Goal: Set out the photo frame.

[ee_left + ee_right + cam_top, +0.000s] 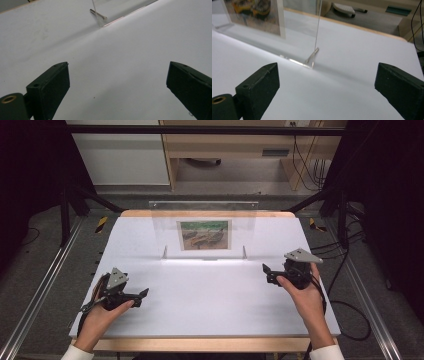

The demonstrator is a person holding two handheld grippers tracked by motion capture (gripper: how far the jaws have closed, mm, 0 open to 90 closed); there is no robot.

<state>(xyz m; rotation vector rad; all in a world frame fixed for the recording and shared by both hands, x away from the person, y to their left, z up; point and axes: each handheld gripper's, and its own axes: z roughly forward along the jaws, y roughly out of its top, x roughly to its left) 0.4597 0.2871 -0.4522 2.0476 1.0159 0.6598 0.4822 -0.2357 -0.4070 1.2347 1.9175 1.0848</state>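
A clear acrylic stand (240, 227) stands upright near the far middle of the white table (215, 310), with a small printed picture (204, 235) on it. My left gripper (141, 298) rests low over the table's near left, jaws wide apart and nothing between them. In the left gripper view, the left gripper (117, 67) points over bare table toward the stand's metal foot (98, 14). My right gripper (267, 274) is at the right, open and holding nothing. The right gripper view has the right gripper (325, 66) facing the stand's near corner foot (312, 56) and the picture (254, 15).
Metal rails (40, 285) run along the floor on both sides of the table. Black frame posts (65, 205) rise at the far corners. Cables (345, 265) trail off the right edge. Wooden furniture (225, 150) stands beyond the table's far edge.
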